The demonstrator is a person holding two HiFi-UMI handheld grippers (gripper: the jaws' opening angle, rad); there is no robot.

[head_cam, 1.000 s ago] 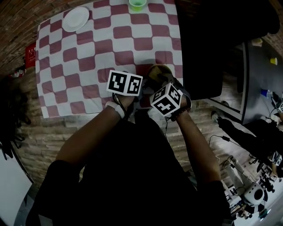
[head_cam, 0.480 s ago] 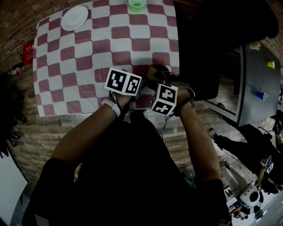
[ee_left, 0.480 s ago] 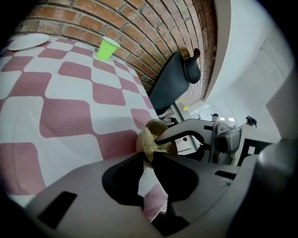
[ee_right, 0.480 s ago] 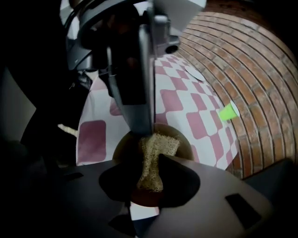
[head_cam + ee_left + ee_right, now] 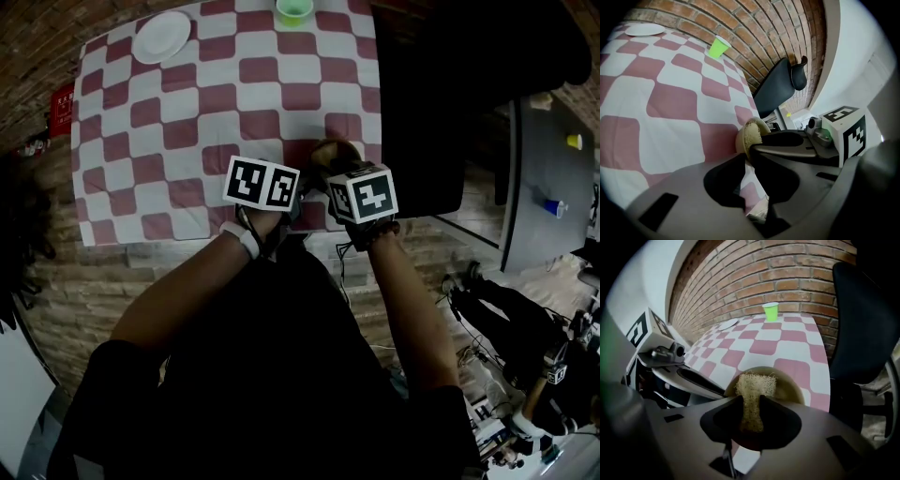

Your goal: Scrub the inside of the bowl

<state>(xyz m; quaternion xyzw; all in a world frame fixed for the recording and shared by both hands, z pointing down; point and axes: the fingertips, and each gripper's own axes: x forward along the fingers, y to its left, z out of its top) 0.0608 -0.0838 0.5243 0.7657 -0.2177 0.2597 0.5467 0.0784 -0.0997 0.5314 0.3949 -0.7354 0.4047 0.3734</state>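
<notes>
A tan bowl sits near the right front corner of the checked table. In the left gripper view my left gripper is shut on the bowl's near rim. My right gripper is shut on a pale, coarse scrub pad, whose upper end lies inside the bowl. In the head view both sets of jaws are hidden under the marker cubes, left and right, which stand close together at the bowl.
A white plate and a green cup stand at the table's far side. A black chair is right beside the table's right edge, and a brick wall lies behind it. The bowl is close to the table's front edge.
The right gripper has rolled about its own axis over the bowl, so its cube now shows one face squarely upward. The left gripper and the bowl have stayed put.
</notes>
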